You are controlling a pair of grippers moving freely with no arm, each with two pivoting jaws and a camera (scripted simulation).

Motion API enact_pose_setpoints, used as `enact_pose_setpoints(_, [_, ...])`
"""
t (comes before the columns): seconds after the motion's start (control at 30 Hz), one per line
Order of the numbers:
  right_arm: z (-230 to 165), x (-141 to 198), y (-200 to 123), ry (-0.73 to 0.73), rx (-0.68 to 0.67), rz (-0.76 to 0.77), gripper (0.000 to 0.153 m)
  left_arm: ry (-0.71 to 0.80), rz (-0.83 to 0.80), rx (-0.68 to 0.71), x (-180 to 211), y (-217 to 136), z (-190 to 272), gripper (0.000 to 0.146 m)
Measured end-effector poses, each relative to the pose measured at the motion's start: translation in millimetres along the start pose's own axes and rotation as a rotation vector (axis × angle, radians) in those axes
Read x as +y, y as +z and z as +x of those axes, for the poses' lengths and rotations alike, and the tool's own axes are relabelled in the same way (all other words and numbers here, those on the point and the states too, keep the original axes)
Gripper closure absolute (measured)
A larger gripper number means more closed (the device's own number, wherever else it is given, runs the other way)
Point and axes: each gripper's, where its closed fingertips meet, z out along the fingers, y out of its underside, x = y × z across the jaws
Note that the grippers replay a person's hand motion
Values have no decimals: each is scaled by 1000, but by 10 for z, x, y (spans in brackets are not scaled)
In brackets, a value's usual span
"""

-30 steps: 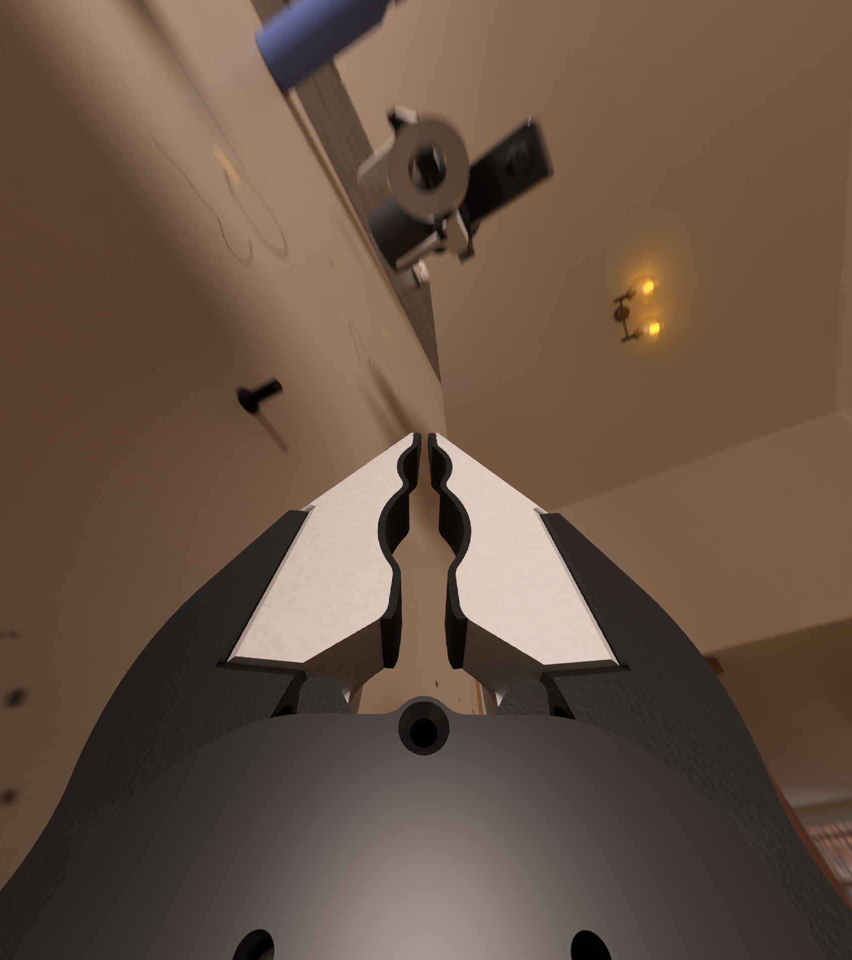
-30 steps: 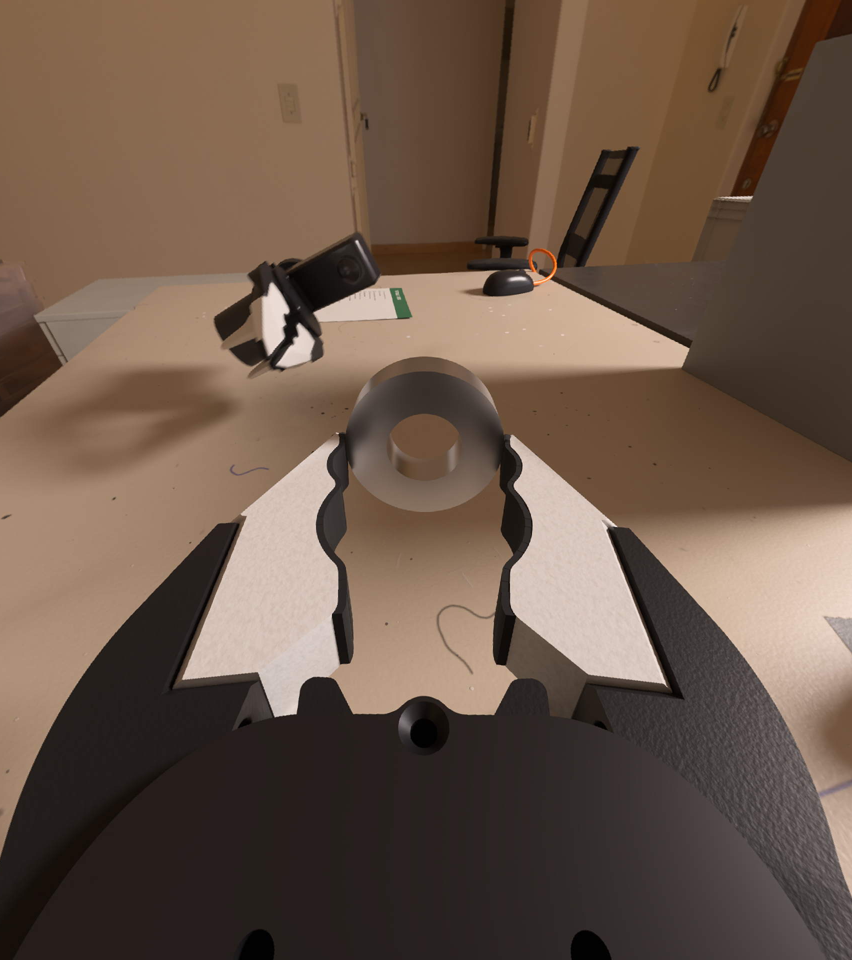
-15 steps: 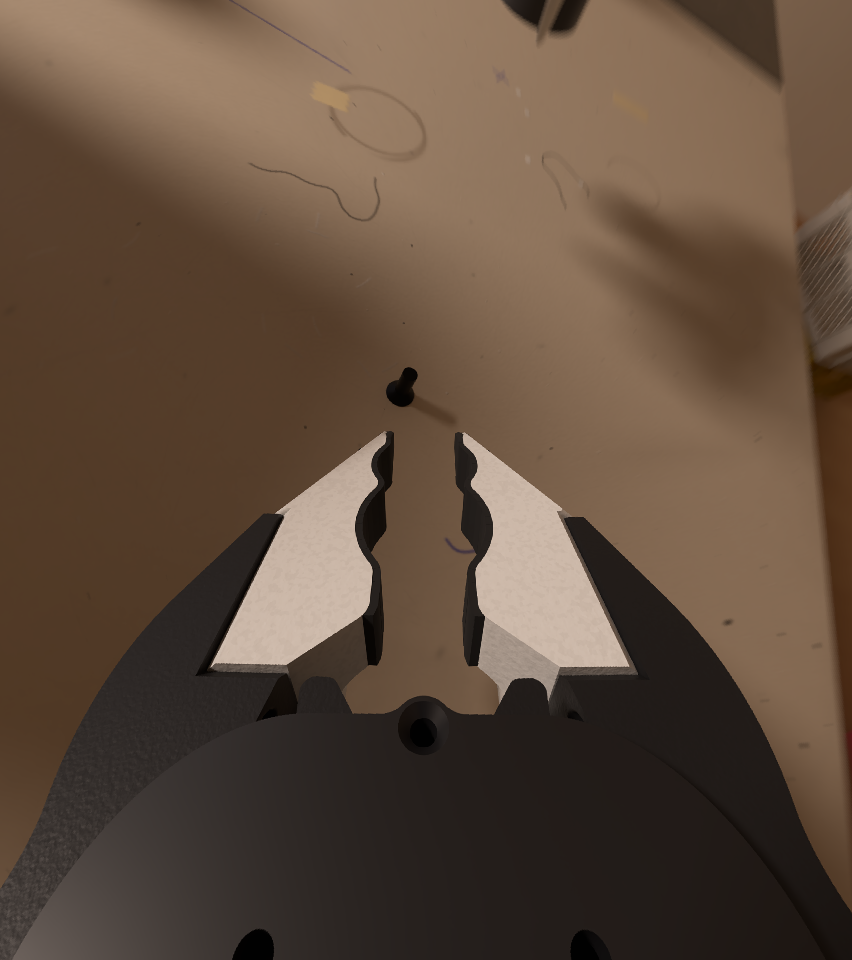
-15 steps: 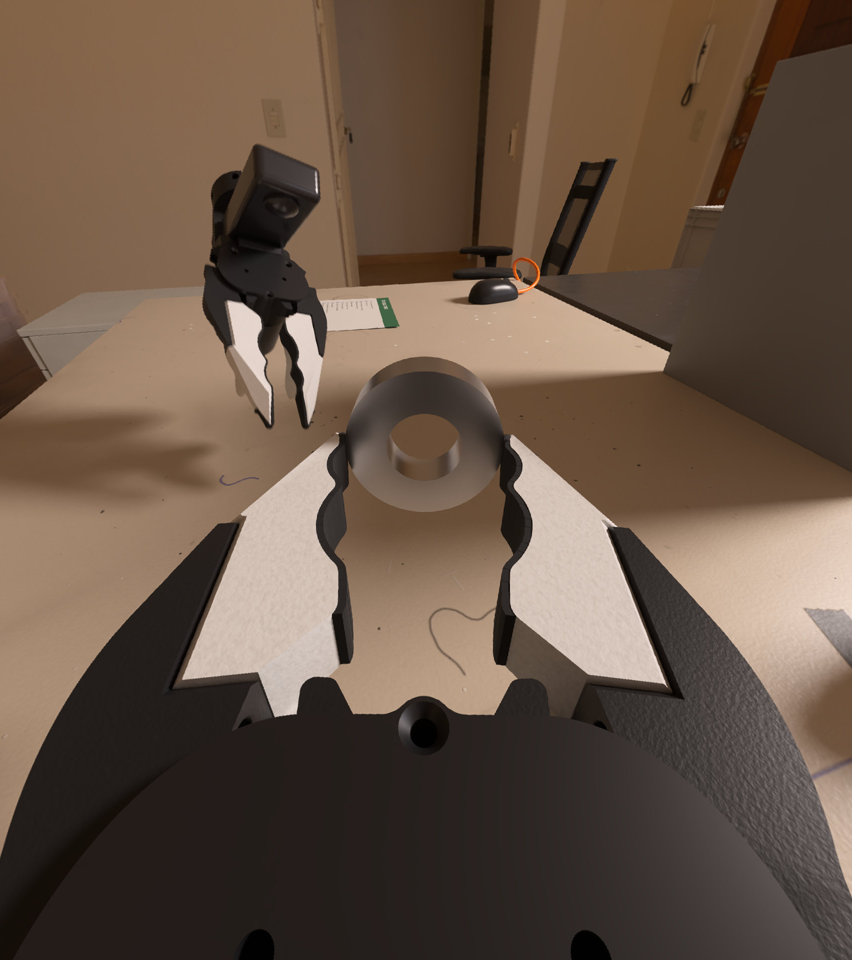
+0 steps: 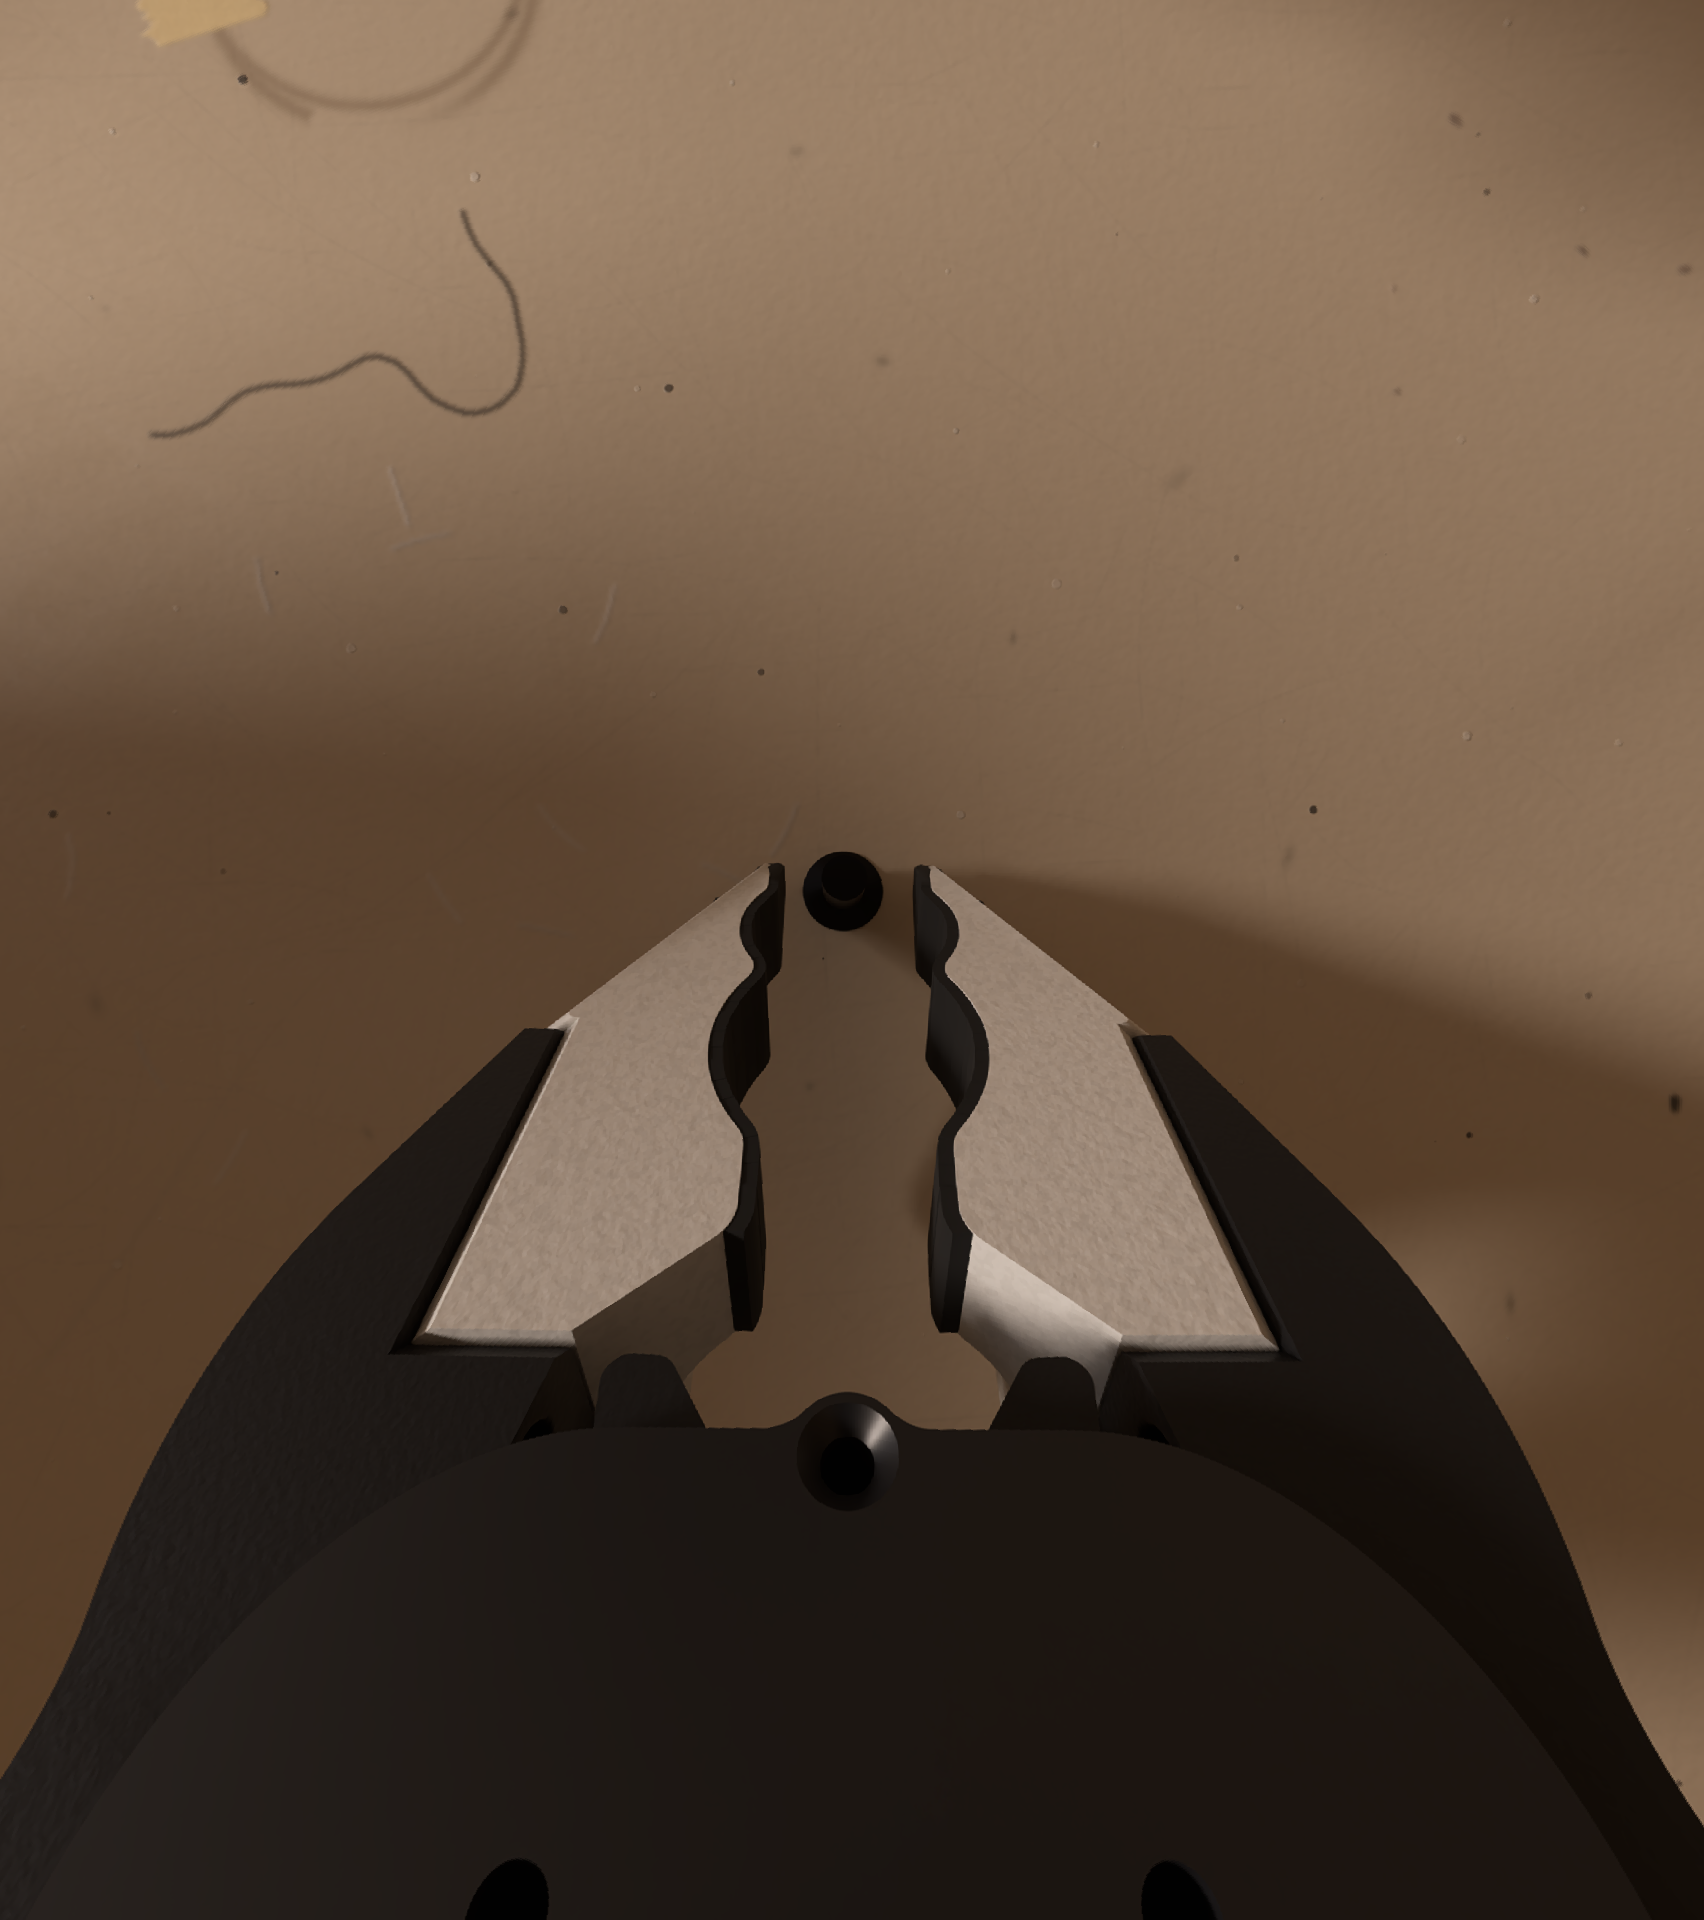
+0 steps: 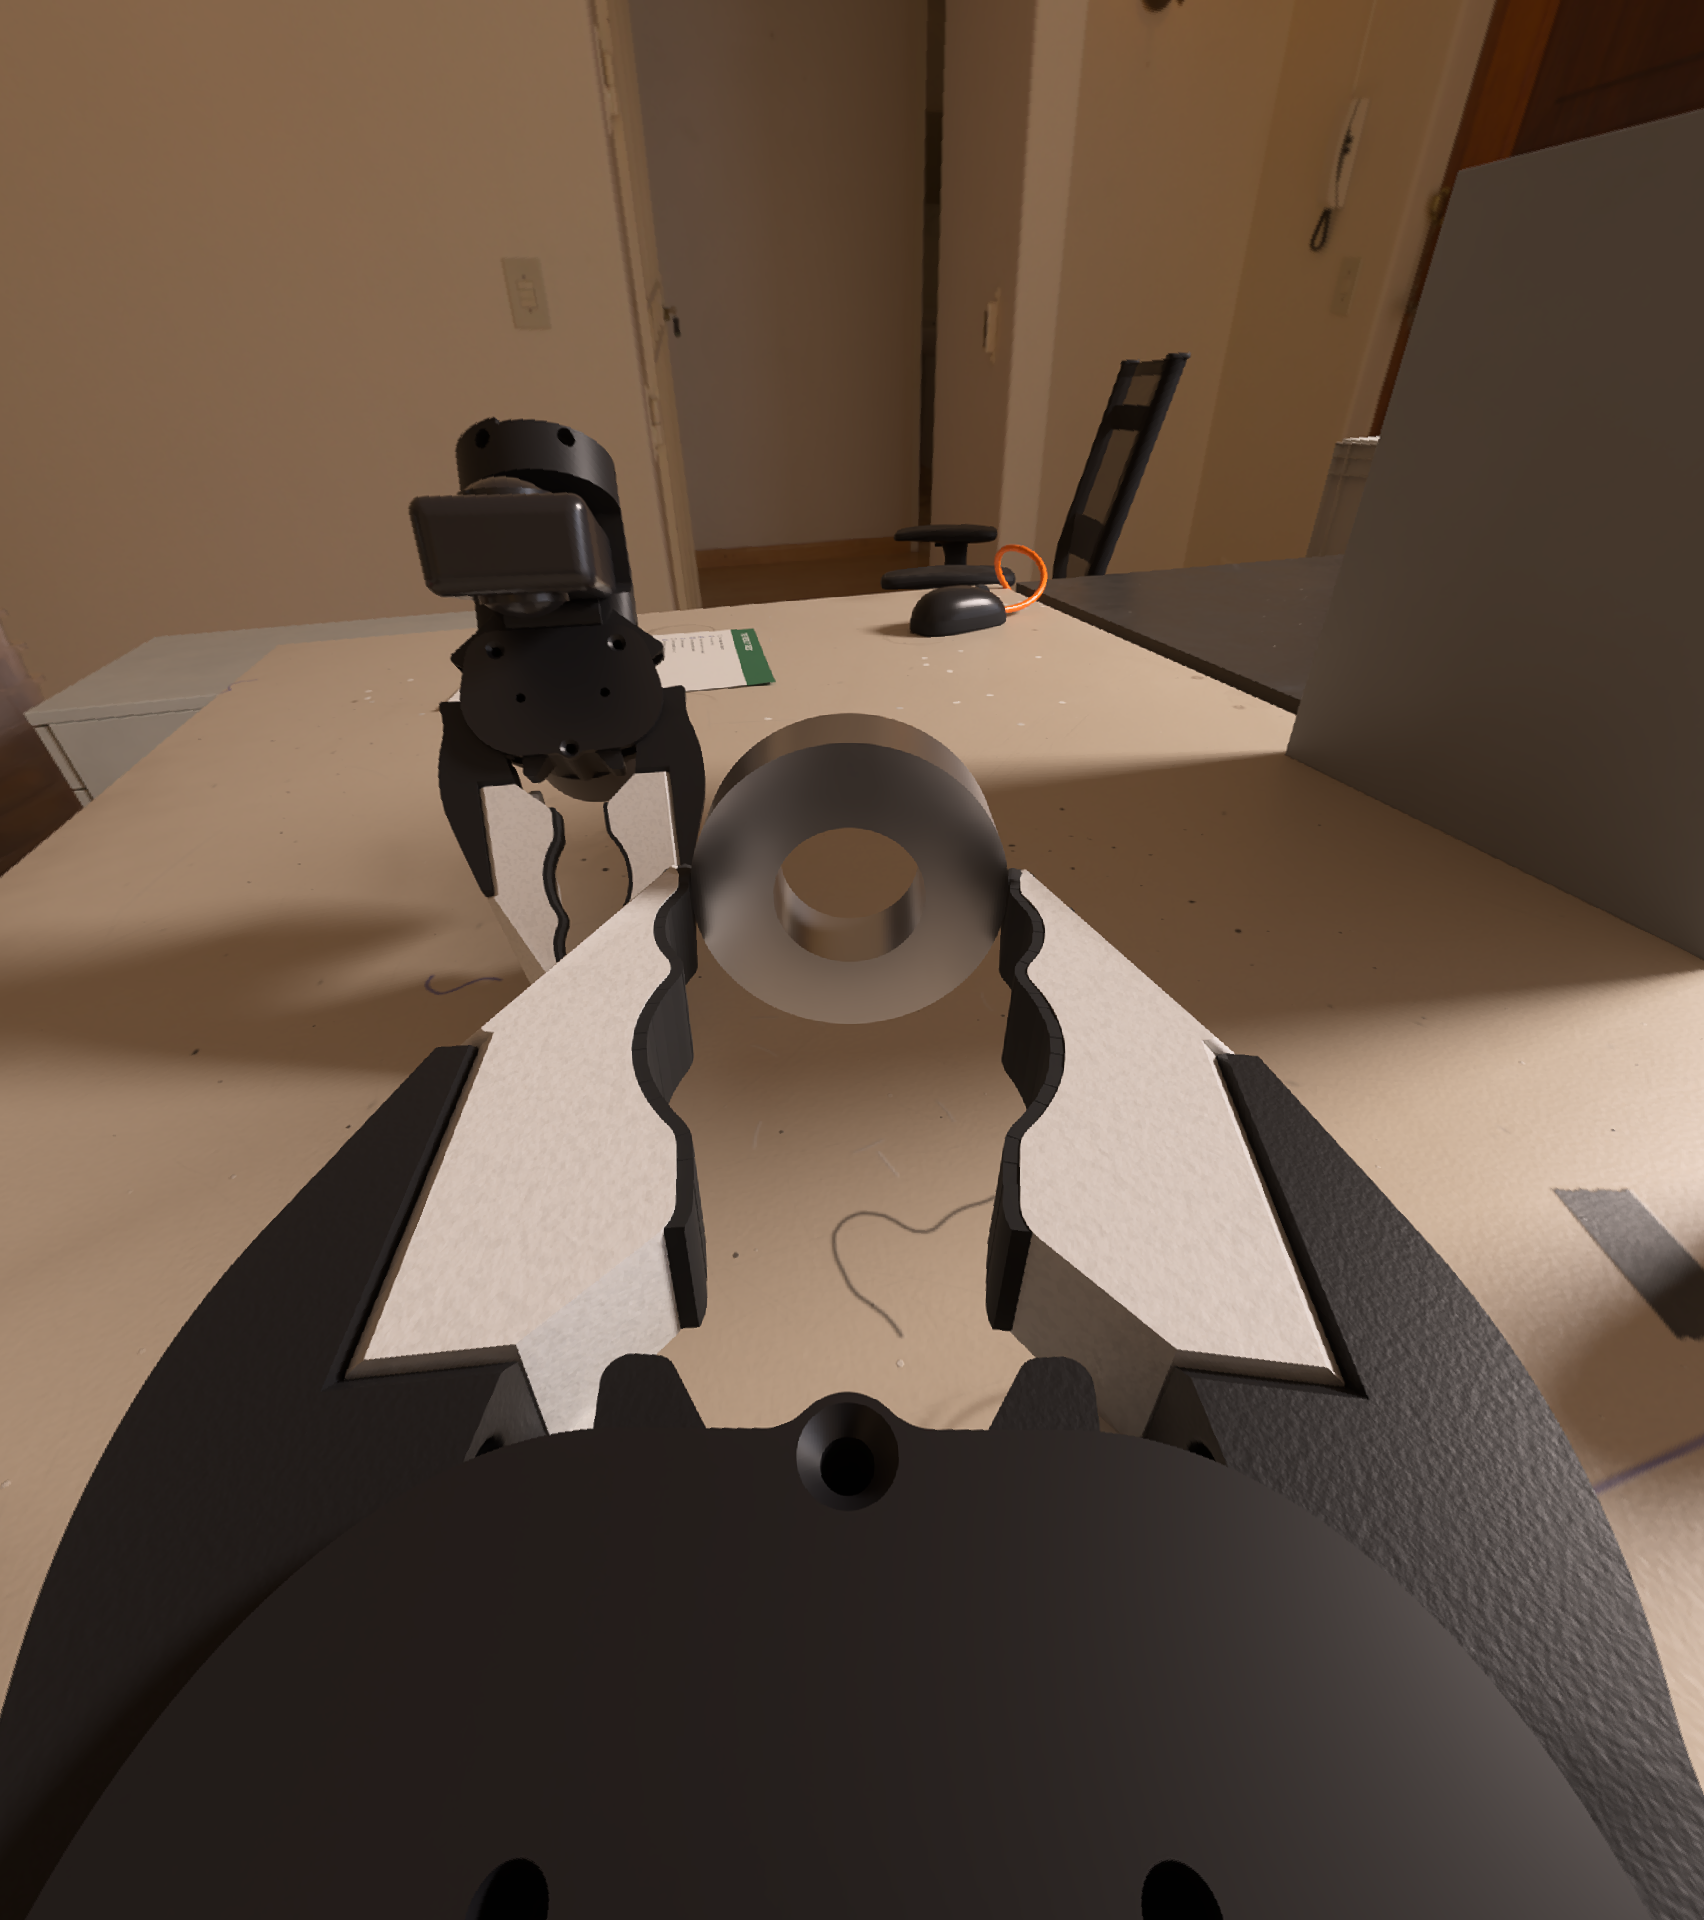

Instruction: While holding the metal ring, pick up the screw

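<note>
the black screw [image 5: 840, 891] stands on the tan table [image 5: 1243, 436], head down and shank pointing up toward your left camera, right between the tips of your left gripper [image 5: 848, 896]. those tongs are released, with a gap on each side of the screw, so neither fingertip touches it. the left gripper points straight down at the table, and its shadow darkens the surface around the tips. a thin dark thread [image 5: 391, 364] curls on the table ahead of the tips and to the left, well apart from the screw.

your right gripper [image 6: 846, 902] is clenched on the metal ring [image 6: 848, 862]. the ring is thick and grey, pinched at its outer wall between the two fingertips, with its hole facing your right camera. it is held above the table, clear of the surface.

in the right wrist view, the left gripper [image 6: 573, 909] appears just left of the ring, a little beyond your right tongs, fingers hanging down to the table. the screw is hidden there. farther ahead lie a white sheet with a green edge [image 6: 718, 657] and a dark computer mouse [image 6: 957, 610]. a tall grey panel [image 6: 1575, 520] stands to the right.
</note>
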Motion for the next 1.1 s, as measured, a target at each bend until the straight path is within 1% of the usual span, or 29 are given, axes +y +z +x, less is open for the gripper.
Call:
enact_pose_setpoints(0.07, [-11,-1,2,5,-9,3,94,-10,13,12,-5,9,8,125])
enact_pose_setpoints(0.23, [-71,-32,-6,26,-63,37,94,-55,50,-1,-8,7,-3,138])
enact_pose_setpoints(0.33, [-108,-73,-25,45,-98,69,94,-117,108,45,-56,-53,23,138])
enact_pose_setpoints(0.4, [-126,-99,-37,58,-116,88,94,-158,182,90,-120,-155,48,138])
enact_pose_setpoints(0.5, [-143,-117,-45,74,-135,104,94,-201,339,179,-259,-379,110,138])
enact_pose_setpoints(0.6, [-147,-103,-34,83,-140,101,94,-245,485,297,-389,-580,203,138])
enact_pose_setpoints(0.67, [-145,-86,-24,86,-139,94,94,-279,549,383,-448,-643,262,138])
enact_pose_setpoints(0.73, [-138,-71,-18,89,-134,87,94,-292,596,409,-486,-636,276,138])
enact_pose_setpoints(0.87, [-120,-67,-19,91,-122,85,94,-316,635,406,-521,-554,246,138])
enact_pose_setpoints(0.93, [-113,-68,-20,90,-117,85,94,-341,687,420,-569,-552,232,138])
enact_pose_setpoints(1.03, [-111,-70,-20,89,-114,84,94,-381,748,480,-635,-560,252,138])
enact_pose_setpoints(1.1, [-113,-75,-20,88,-113,84,94,-393,726,538,-634,-533,317,138])
